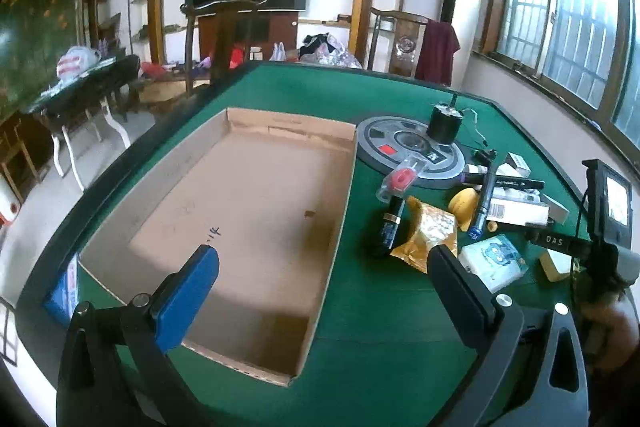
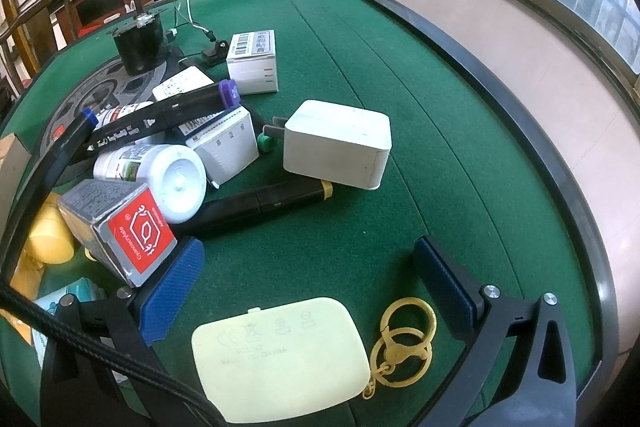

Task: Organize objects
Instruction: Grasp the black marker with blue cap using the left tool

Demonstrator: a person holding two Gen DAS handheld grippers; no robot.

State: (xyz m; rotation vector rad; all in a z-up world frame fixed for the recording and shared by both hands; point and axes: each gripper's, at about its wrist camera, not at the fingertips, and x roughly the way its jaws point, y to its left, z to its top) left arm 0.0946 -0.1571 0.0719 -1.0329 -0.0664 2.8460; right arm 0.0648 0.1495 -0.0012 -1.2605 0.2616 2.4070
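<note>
pale case (image 2: 280,359) between spread fingers (image 2: 172,291), seemingly ungripped

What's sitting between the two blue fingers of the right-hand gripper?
In the right wrist view, the open right gripper straddles bare green felt table; nearer the camera lie a pale yellow rounded plastic case and its yellow keyring.

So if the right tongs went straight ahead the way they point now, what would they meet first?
Probably bare green felt, then the white charger block beyond; depth is unclear. The right tongs are open and empty.

Green felt table (image 1: 380,307) w/ cardboard tray (image 1: 248,195), charger (image 2: 336,143).
</note>
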